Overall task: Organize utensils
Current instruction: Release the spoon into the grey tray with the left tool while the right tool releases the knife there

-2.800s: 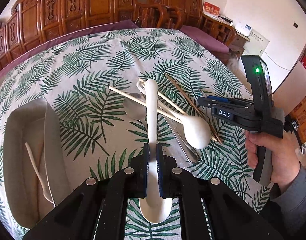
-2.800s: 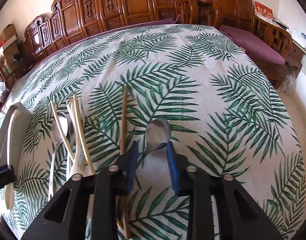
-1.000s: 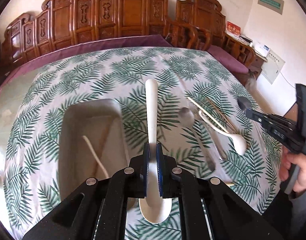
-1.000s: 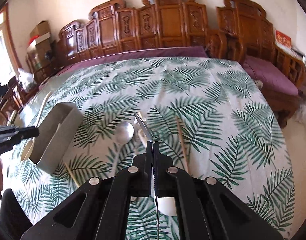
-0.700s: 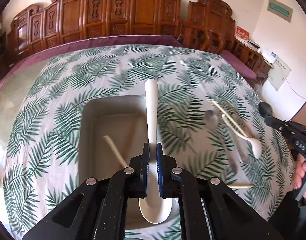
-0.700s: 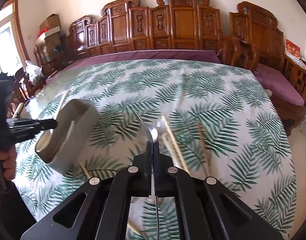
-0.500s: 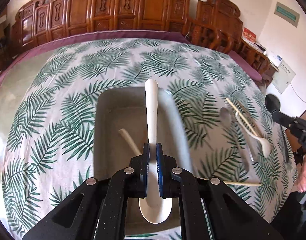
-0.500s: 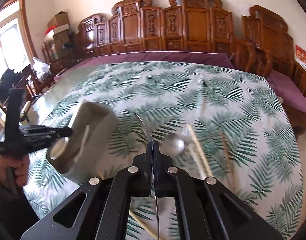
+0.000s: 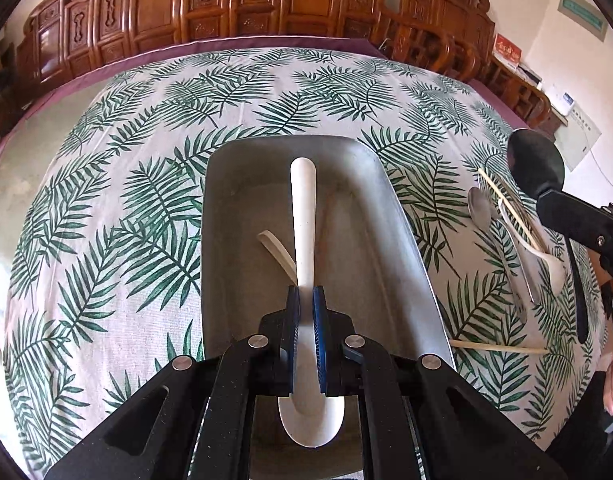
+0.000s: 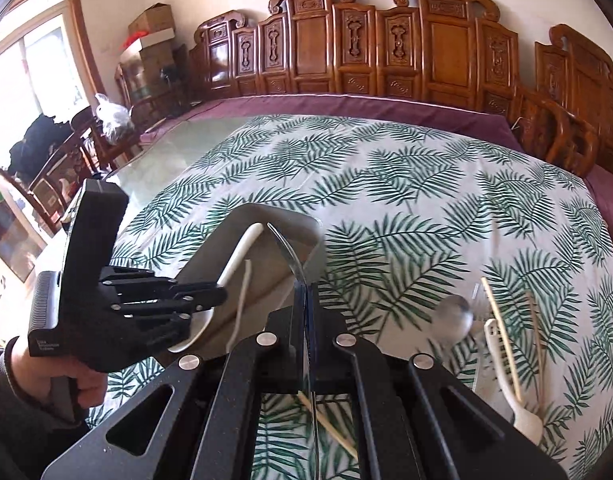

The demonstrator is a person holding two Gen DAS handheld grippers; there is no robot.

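Observation:
My left gripper (image 9: 305, 300) is shut on a white spoon (image 9: 302, 216), whose handle points forward over the grey tray (image 9: 390, 184). In the tray lie a cream utensil (image 9: 276, 250) and a brown stick. My right gripper (image 10: 306, 292) is shut on a metal spoon (image 10: 288, 250), seen edge-on just right of the tray (image 10: 302, 222). In the left wrist view that metal spoon's bowl (image 9: 536, 164) hangs above the cloth to the tray's right. The right wrist view shows the left gripper (image 10: 222, 294) holding the white spoon (image 10: 242, 252) over the tray.
On the leaf-print cloth right of the tray lie another metal spoon (image 9: 480, 208), a white spoon (image 9: 546, 260), pale chopsticks (image 9: 506, 204) and one lone chopstick (image 9: 498, 346). Carved wooden chairs ring the table's far side. A person's hand (image 10: 78, 384) grips the left tool.
The left gripper carried the white spoon from beside the tray to over its middle and sank a little. The right gripper brought the metal spoon leftward, close to the tray.

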